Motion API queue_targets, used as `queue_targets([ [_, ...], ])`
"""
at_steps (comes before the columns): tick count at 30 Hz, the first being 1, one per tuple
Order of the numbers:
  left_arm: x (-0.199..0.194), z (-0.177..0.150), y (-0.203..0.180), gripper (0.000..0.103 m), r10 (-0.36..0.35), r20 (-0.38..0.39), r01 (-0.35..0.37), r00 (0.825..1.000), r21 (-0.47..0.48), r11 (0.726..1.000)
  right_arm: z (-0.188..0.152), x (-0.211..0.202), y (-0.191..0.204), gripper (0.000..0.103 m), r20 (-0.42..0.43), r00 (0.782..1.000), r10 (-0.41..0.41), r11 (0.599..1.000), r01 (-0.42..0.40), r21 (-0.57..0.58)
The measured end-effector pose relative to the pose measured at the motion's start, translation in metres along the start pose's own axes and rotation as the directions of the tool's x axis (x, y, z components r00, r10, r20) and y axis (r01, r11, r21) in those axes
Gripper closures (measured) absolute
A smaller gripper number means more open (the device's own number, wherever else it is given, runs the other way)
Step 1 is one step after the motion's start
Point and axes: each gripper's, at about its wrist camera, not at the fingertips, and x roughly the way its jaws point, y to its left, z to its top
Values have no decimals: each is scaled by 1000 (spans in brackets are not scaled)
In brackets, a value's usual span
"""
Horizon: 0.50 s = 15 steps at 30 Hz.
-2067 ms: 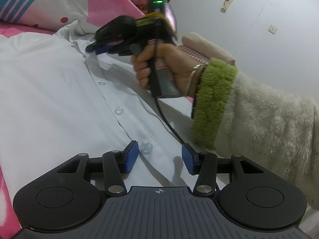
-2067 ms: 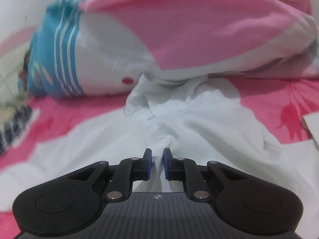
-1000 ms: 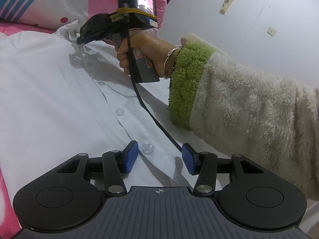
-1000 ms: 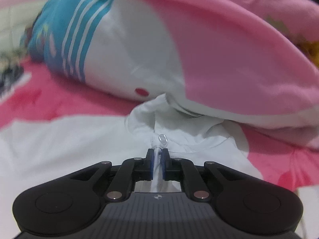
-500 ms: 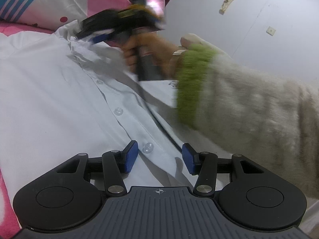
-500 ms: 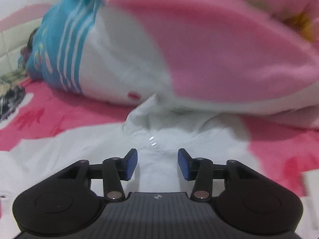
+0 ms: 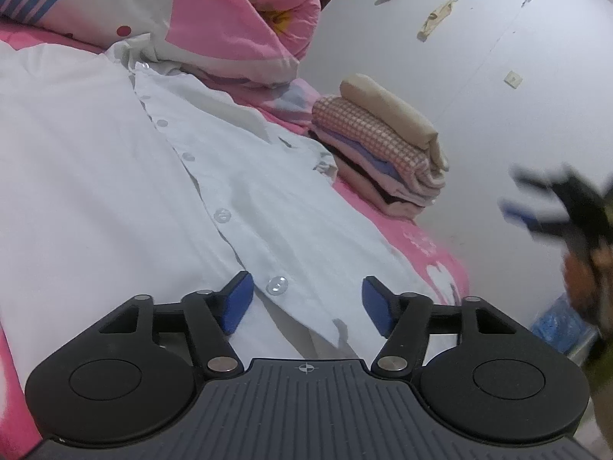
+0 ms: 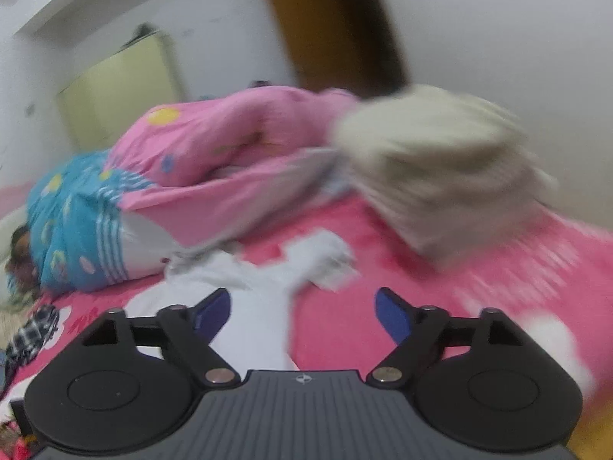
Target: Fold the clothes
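Observation:
A white button-up shirt (image 7: 115, 161) lies spread on the pink bed sheet (image 7: 433, 253), its collar up against the quilt. My left gripper (image 7: 306, 304) hovers low over the shirt's front edge. Its jaws are opening, and a clear button (image 7: 276, 285) and the placket lie between the blue pads, untouched. My right gripper (image 8: 302, 312) is up off the bed with its jaws opening and nothing between them. Below it lies the shirt (image 8: 264, 303), blurred. In the left wrist view the right gripper (image 7: 511, 191) is a dark blur at the far right.
A pink, white and blue quilt (image 7: 230, 19) is bunched at the head of the bed. A stack of folded clothes (image 7: 383, 145) stands right of the shirt and shows as a beige blur (image 8: 433, 176) in the right wrist view. A white wall (image 7: 459, 76) is behind.
The right gripper let go of the shirt near its collar, opened wide and swung away to the right, off the shirt. The left gripper kept its place and its jaws widened.

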Motion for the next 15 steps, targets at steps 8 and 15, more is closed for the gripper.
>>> queue_targets([
  [8, -3, -1, -5, 26, 20, 17, -20, 1000, 13, 1000, -94, -26, -65, 11, -113, 993, 24, 960, 8, 278],
  [15, -6, -5, -4, 25, 53, 49, -53, 997, -9, 999, -112, 15, -63, 25, -146, 986, 75, 981, -47, 187],
])
